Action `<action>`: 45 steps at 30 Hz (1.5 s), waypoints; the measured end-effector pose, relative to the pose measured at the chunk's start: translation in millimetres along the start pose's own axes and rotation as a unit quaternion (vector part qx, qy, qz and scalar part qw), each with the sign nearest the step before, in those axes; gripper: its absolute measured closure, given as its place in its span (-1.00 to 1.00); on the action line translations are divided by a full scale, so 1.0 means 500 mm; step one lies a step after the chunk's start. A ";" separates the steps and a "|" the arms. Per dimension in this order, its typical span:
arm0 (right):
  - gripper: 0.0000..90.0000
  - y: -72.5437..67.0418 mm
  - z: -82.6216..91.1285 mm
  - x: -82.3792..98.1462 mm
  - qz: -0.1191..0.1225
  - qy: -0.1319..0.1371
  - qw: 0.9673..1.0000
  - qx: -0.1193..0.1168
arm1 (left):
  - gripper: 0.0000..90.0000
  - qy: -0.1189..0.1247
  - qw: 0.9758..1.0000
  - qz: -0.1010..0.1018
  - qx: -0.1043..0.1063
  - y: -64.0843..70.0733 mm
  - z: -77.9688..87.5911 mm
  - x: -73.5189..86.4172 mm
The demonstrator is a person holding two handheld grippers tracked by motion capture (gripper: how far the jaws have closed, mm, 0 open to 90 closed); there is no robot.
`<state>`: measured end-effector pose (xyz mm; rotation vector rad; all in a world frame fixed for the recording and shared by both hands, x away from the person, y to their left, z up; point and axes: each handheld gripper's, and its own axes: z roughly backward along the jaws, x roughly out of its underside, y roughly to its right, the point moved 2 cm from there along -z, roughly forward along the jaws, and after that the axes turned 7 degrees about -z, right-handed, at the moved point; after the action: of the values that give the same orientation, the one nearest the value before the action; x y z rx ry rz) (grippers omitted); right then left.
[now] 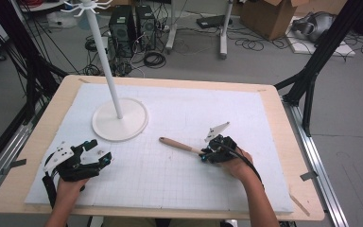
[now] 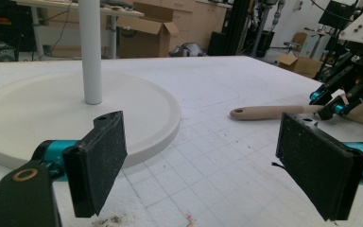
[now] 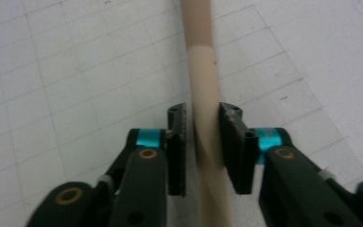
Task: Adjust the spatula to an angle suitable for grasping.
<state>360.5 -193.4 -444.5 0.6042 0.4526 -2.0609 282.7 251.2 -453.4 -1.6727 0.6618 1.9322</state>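
The right gripper [image 3: 202, 142] stands clamped on the pale wooden handle of a long utensil [image 3: 199, 61], its black pads pinching the shaft from both sides near the mid-length, apparently so the tool can be lifted level off the white gridded foam mat [image 1: 170, 179]. The handle lies flat on the mat right of centre, its drilled end pointing toward the white round-based hanger stand [image 1: 120, 118], likely where it is meant to go. The left gripper [image 1: 89, 152] rests on the mat near the stand's base, jaws wide apart and empty, seemingly kept clear.
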 end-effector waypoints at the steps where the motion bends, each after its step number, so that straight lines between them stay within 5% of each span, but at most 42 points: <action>1: 0.71 0.001 0.001 0.000 -0.002 -0.001 1.000 -0.003 | -0.61 0.000 1.000 0.001 -0.001 0.000 0.000 0.000; 14: 0.74 -0.032 0.018 -0.009 -0.017 0.016 1.000 -0.020 | -0.61 0.001 1.000 0.002 -0.001 -0.002 0.000 0.000; 21: 0.74 -0.064 0.014 -0.036 -0.018 0.035 0.998 -0.049 | -0.61 0.003 1.000 0.005 -0.002 -0.002 0.000 0.000; 28: 0.74 -0.086 -0.005 -0.061 -0.047 0.045 0.995 -0.071 | -0.61 0.002 1.000 0.004 -0.003 -0.004 0.002 0.000; 38: 0.74 -0.116 -0.041 -0.091 -0.086 0.034 0.994 -0.065 | -0.61 0.003 1.000 0.005 -0.003 -0.004 0.002 0.000; 45: 0.73 -0.135 -0.064 -0.103 -0.070 0.028 0.995 -0.061 | -0.61 0.003 1.000 0.005 -0.003 -0.005 0.003 0.000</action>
<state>334.7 -107.2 -435.4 0.5713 0.6637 -2.1344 283.2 253.8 -453.5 -1.6835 0.6681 1.9374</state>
